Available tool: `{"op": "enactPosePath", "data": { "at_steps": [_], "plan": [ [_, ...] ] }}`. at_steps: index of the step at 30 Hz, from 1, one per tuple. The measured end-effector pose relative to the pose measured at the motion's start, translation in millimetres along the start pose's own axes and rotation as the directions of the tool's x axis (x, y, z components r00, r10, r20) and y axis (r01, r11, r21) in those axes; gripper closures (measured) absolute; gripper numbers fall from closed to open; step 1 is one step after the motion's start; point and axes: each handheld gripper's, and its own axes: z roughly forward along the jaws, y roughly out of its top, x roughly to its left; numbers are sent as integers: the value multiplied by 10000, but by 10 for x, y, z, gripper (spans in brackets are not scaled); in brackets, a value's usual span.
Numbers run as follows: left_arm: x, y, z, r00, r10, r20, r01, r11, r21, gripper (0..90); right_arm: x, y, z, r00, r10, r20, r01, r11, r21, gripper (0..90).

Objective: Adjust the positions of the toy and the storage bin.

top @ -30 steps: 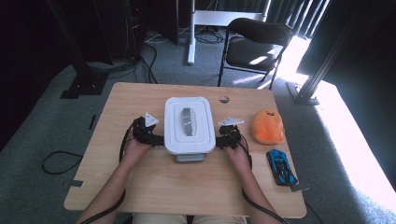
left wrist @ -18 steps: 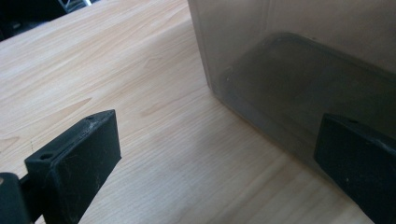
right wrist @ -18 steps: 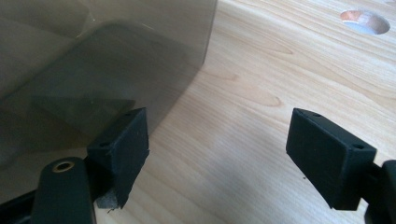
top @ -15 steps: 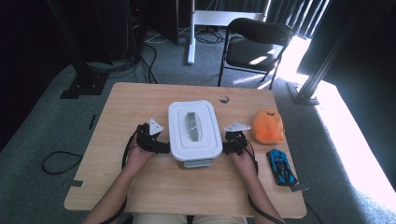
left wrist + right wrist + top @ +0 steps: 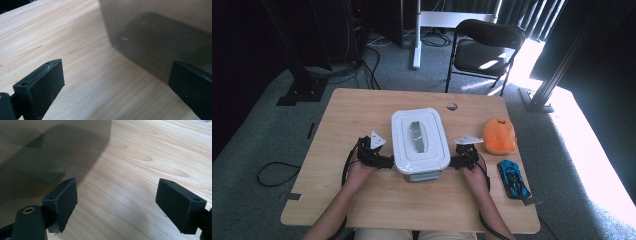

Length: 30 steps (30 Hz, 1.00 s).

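A white-lidded, translucent grey storage box (image 5: pixel 420 142) with a recessed handle sits mid-desk (image 5: pixel 362 105), nearer the front edge. The left gripper (image 5: pixel 388 162) and right gripper (image 5: pixel 453 161) flank it, jaws spread, grasping nothing.

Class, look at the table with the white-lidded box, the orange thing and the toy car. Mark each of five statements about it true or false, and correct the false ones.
1. The white-lidded box sits between the left gripper and the right gripper. True.
2. The toy car is red. False: it is blue.
3. The orange thing lies to the right of the box in the high view. True.
4. The right gripper is clamped shut on the box. False: its jaws stand wide open over bare table, the box beside one jaw.
5. The box has no lid. False: a white lid covers it.
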Motion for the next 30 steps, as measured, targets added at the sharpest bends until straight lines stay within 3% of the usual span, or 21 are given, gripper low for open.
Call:
{"op": "enactPosePath", "data": {
  "at_steps": [6, 14, 19, 25, 30],
  "plan": [
    [125, 7, 96, 9996, -259, -130, 263, 9992, 301, 9, -143, 56, 114, 9986, 251, 475, -265, 9992, 284, 173],
    [222, 114, 154, 9994, -208, -290, 216, 9994, 285, 9, -290, 204, 289, 9973, 567, 475, -592, 9968, 530, 173],
    [299, 161, 137, 9990, -284, -331, 291, 9993, 219, 9, -257, 298, 353, 9982, 538, 257, -550, 9973, 491, 172],
    [212, 206, 98, 10000, -26, -65, 27, 9999, 125, 9, -188, 377, 369, 9996, 260, -112, -256, 9989, 387, 182],
    [166, 212, 66, 9998, 177, -55, -175, 9995, 260, 9, -154, 385, 355, 9998, -163, -130, 170, 9986, 502, 194]
  ]
}}
